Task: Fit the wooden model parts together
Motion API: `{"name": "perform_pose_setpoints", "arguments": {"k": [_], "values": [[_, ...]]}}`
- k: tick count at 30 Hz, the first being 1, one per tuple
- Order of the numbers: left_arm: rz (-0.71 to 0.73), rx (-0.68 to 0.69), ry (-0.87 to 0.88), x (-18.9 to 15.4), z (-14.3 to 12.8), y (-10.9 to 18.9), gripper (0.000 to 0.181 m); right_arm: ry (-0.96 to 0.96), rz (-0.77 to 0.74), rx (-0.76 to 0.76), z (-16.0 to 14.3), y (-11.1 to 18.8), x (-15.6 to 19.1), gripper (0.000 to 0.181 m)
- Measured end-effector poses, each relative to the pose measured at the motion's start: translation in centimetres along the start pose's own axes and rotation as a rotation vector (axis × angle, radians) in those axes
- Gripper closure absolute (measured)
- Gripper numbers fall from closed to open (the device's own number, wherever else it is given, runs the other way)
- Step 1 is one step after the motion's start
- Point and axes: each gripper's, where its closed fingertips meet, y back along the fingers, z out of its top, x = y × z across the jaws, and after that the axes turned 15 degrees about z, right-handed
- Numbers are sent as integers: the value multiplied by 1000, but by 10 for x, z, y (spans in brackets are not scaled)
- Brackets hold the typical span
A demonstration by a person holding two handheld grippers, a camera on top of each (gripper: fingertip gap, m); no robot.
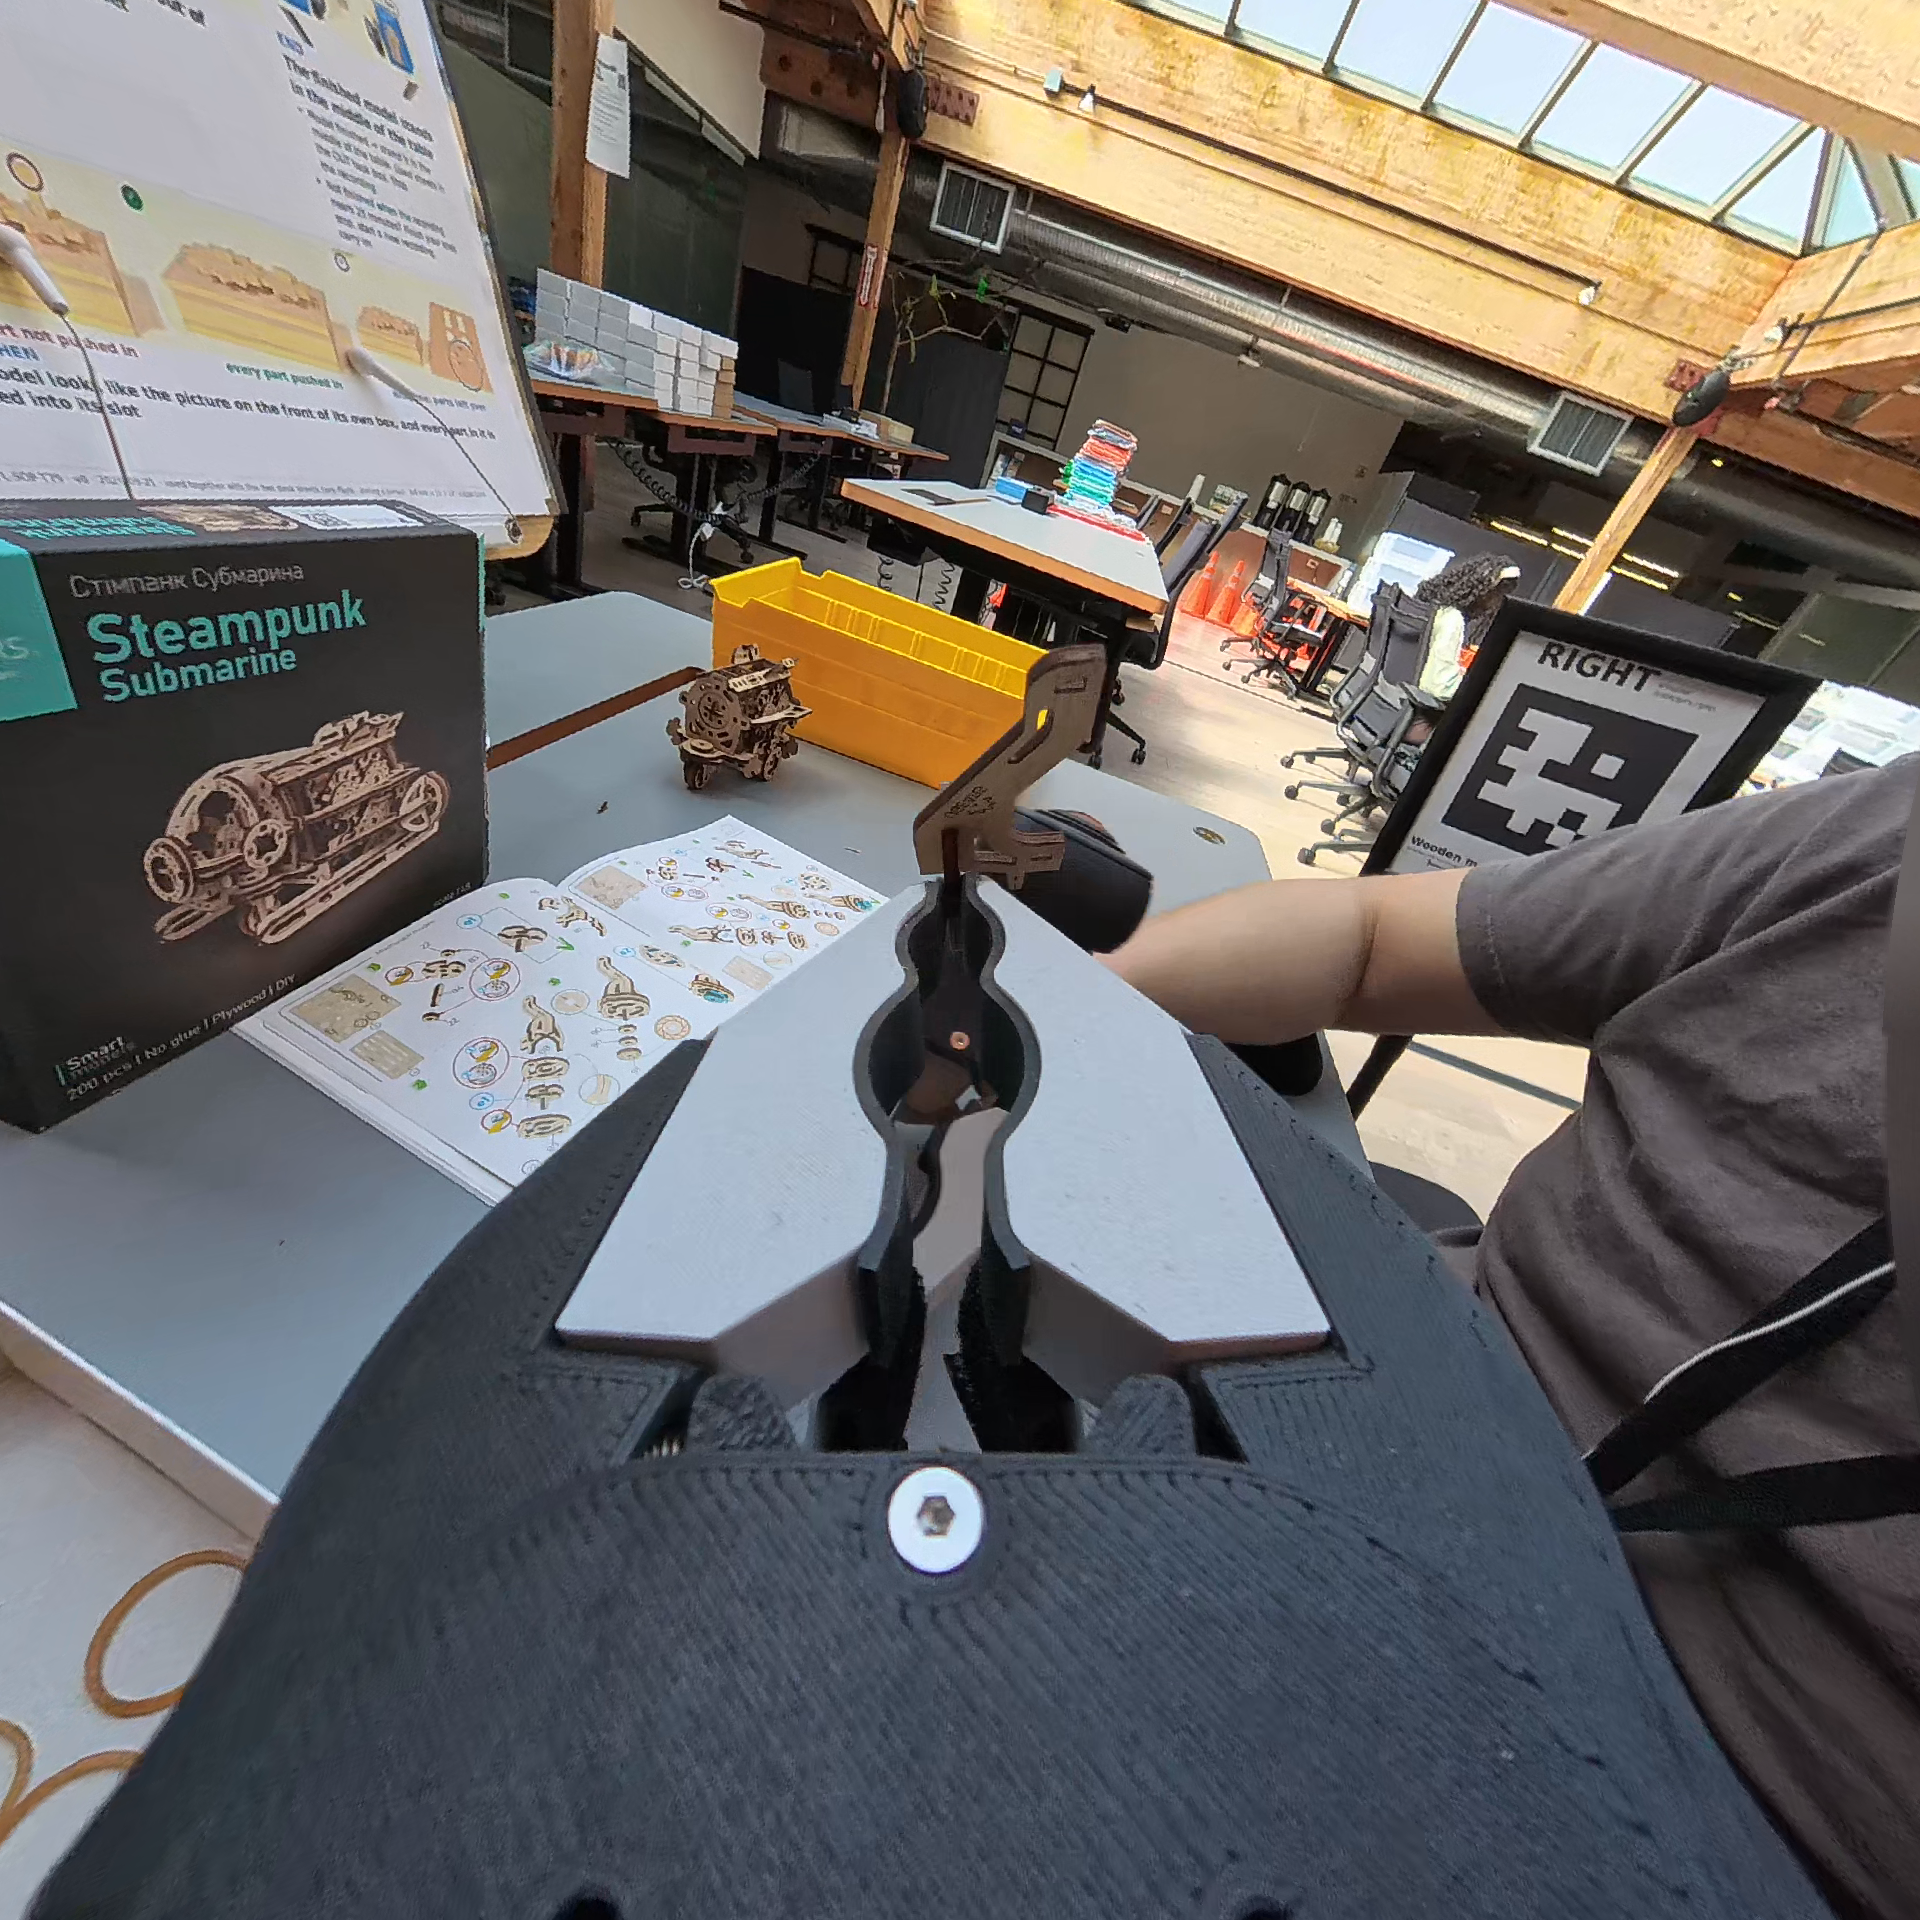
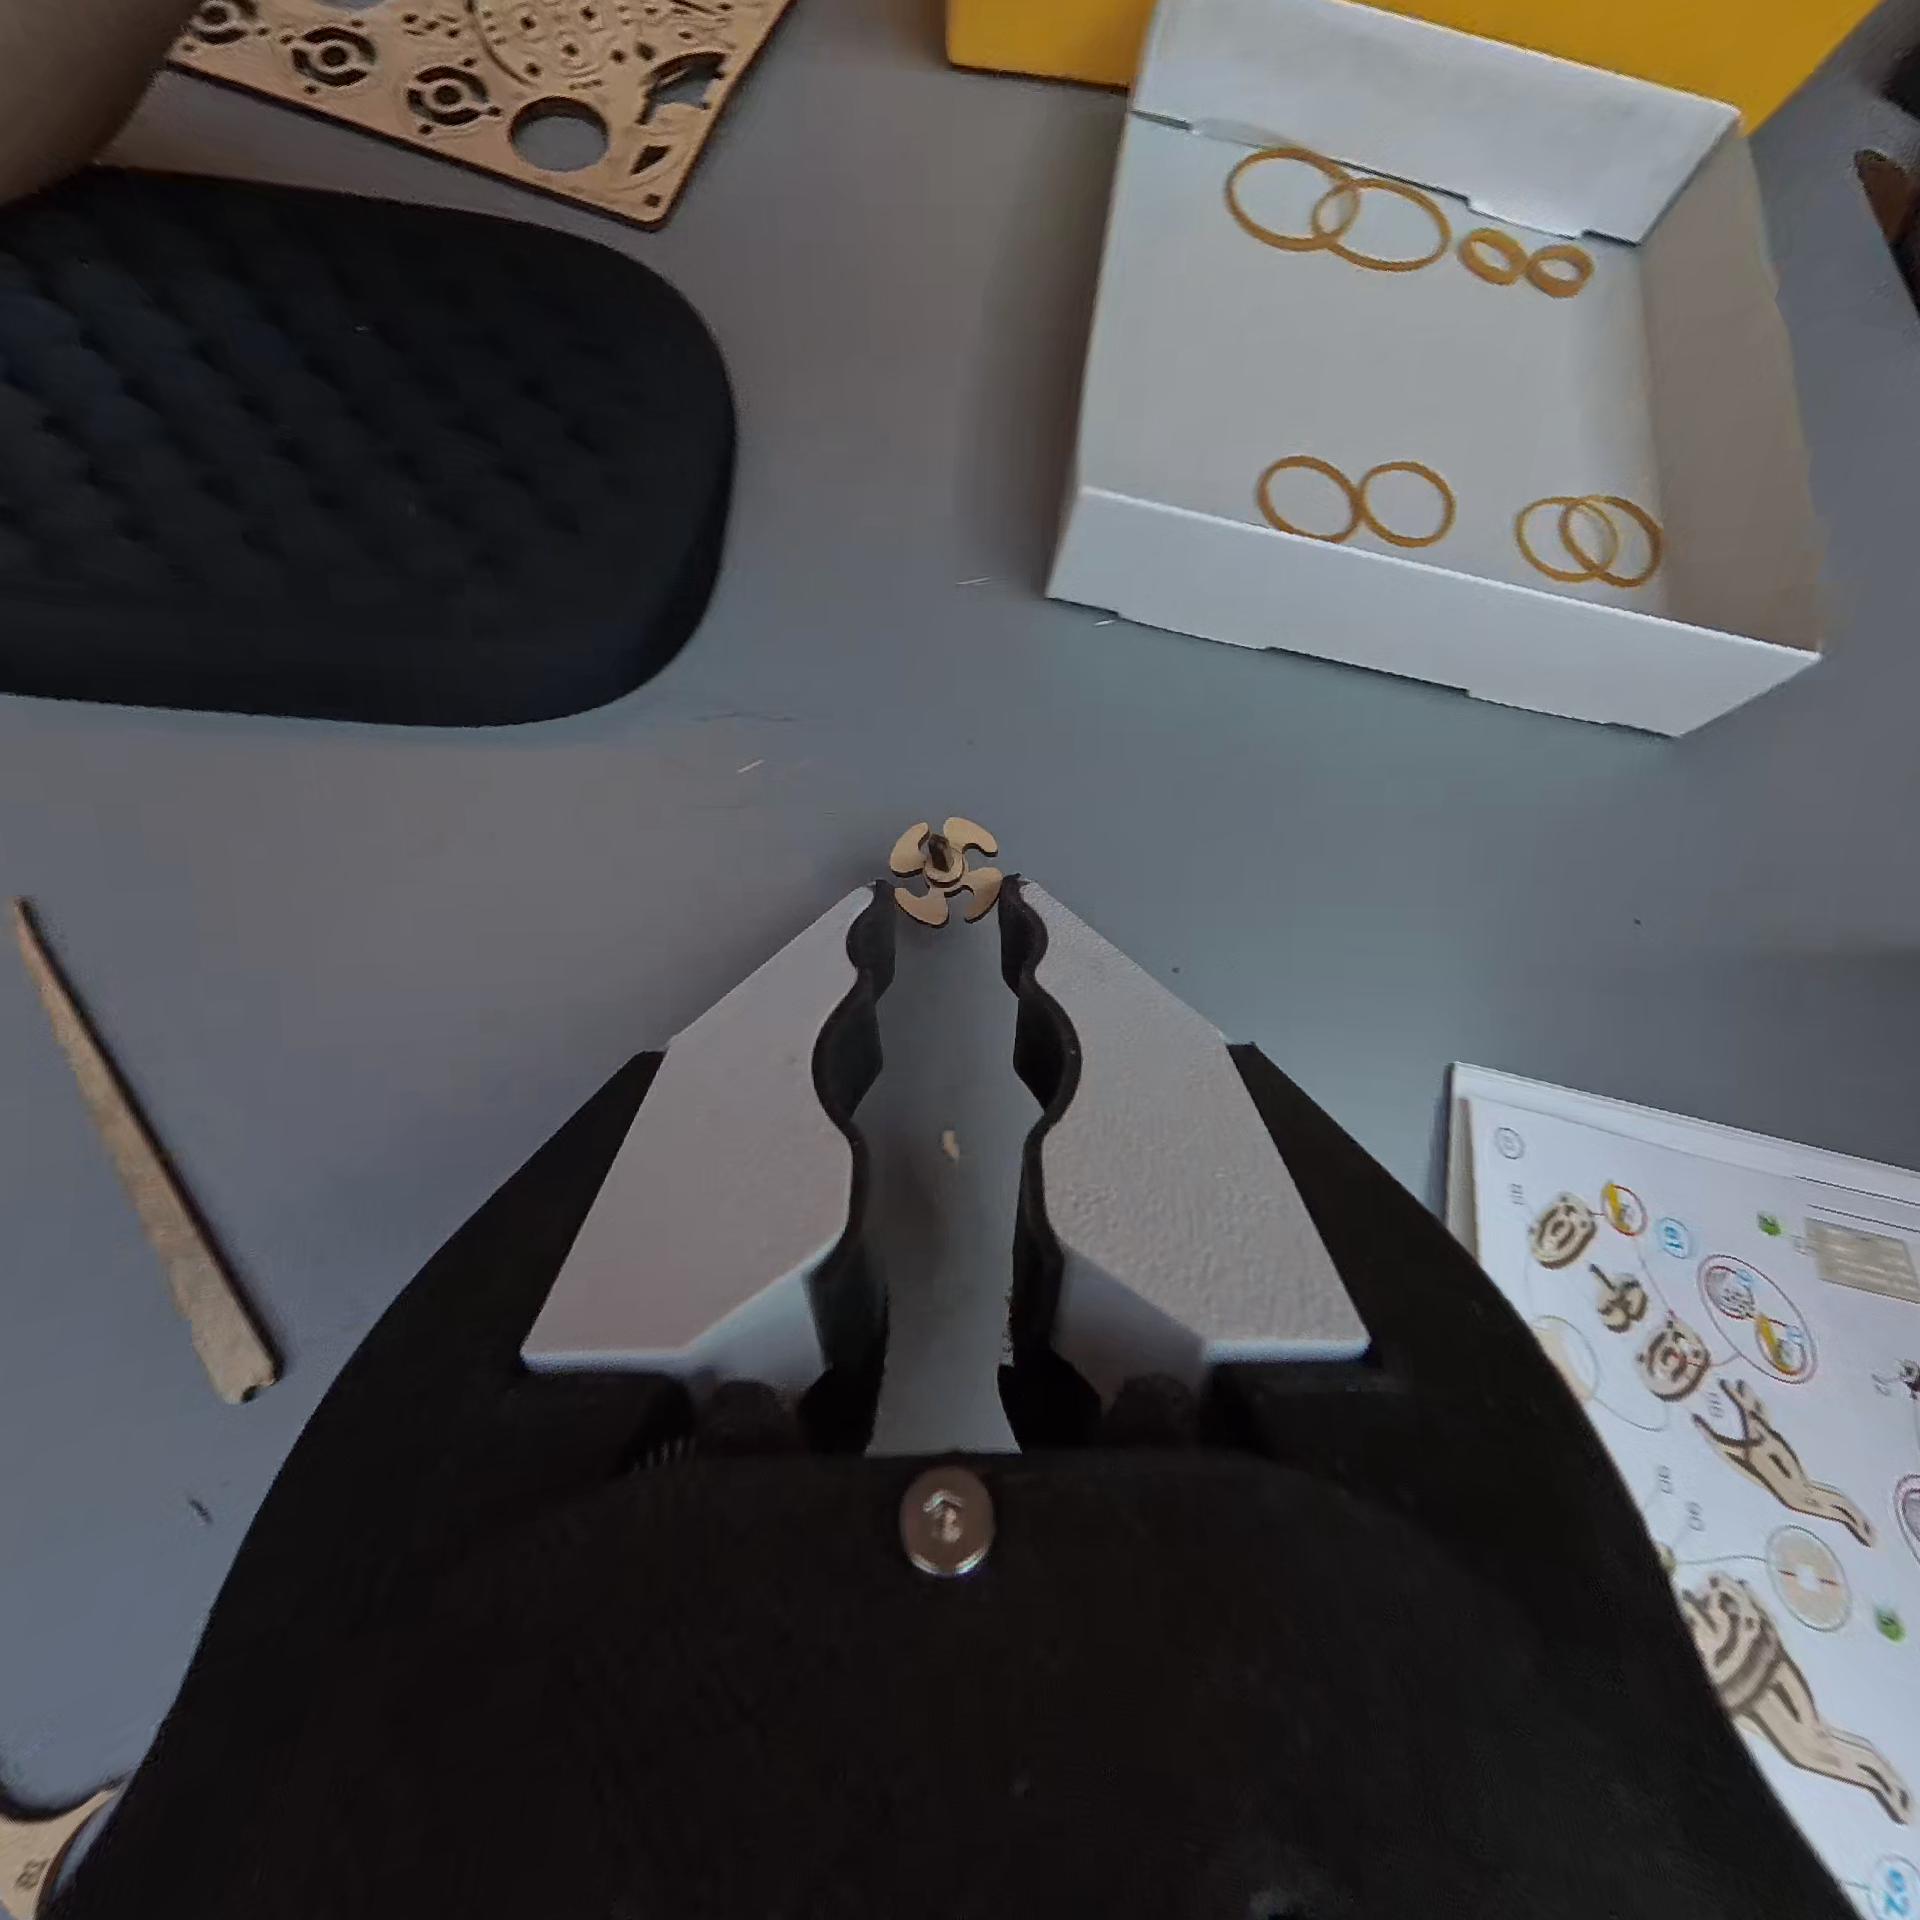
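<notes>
Bright skylit daylight, fisheye-warped edges.

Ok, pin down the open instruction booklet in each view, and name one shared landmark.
Left wrist view: instruction booklet lies open left of centre, beside the black box.
Right wrist view: instruction booklet, lower right edge, partly cut off.
Shared landmark: white tray, lower left, then upper right.

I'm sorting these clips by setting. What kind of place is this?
Probably a big shared workshop or office loft, not a home: rows of desks with office chairs, exposed timber beams under skylights, and a marker sign beside the table.
</notes>
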Motion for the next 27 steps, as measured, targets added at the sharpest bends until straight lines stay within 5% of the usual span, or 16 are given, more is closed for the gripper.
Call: {"name": "perform_pose_setpoints", "arguments": {"k": [3, 9, 13, 19, 27], "values": [[0, -27, 22, 5, 4, 5, 181, -94, -16, 6, -3, 3, -35, 162], [14, -19, 45, 15, 1, 8, 181, -136, -26, 14, -10, 7, -38, 153], [2, 74, 46, 11, -18, -4, 181, -152, -37, -142, -6, 75, -6, 151], [-168, 466, -39, -26, -85, -76, 181, -184, 18, -437, -3, 165, 38, 144], [-241, 620, -3, -39, -122, -109, 181, -356, 253, -586, -32, 155, 42, 167]]}}
